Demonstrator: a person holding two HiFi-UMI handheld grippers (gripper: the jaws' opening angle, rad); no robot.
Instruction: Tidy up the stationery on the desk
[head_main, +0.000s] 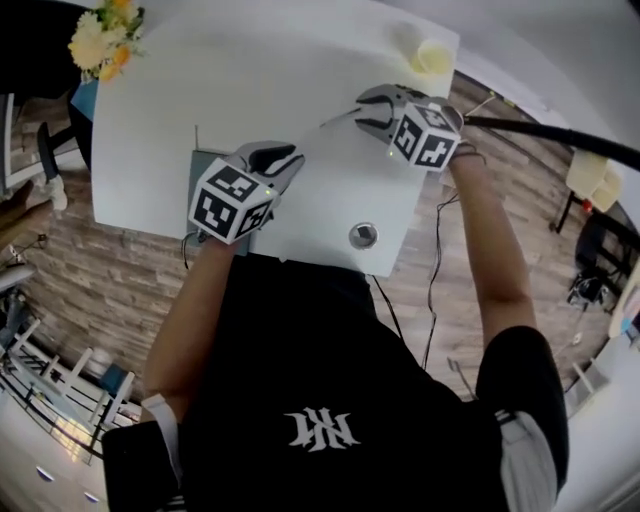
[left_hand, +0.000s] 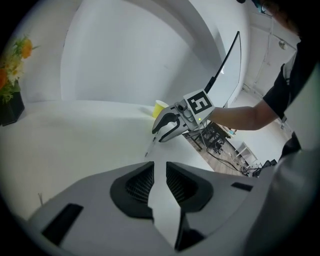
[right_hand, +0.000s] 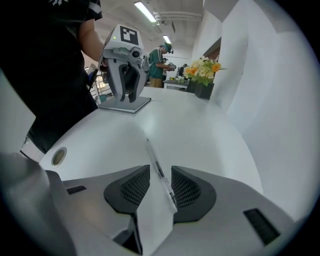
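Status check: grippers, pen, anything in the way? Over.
Right hand-held gripper open, straddling slim white pen lying flat on white desk, not gripped. Left hand-held gripper open, empty, over flat grey pad. Nothing blocking pen.

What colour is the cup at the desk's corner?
Yellow. The cup shows best in the left gripper view, just behind the right gripper.

Bright even light, white desk (head_main: 300, 90) glaring, edges fisheye-warped.

A white desk (head_main: 300, 80) is set on a floor (head_main: 110, 280) laid with wood-look planks, across which dark cables (head_main: 434, 280) are trailed. Flowers (head_main: 105, 35) are placed at one desk corner. Strip lights (right_hand: 145, 10) are mounted overhead, and a white wall (right_hand: 260, 75) is seen alongside.
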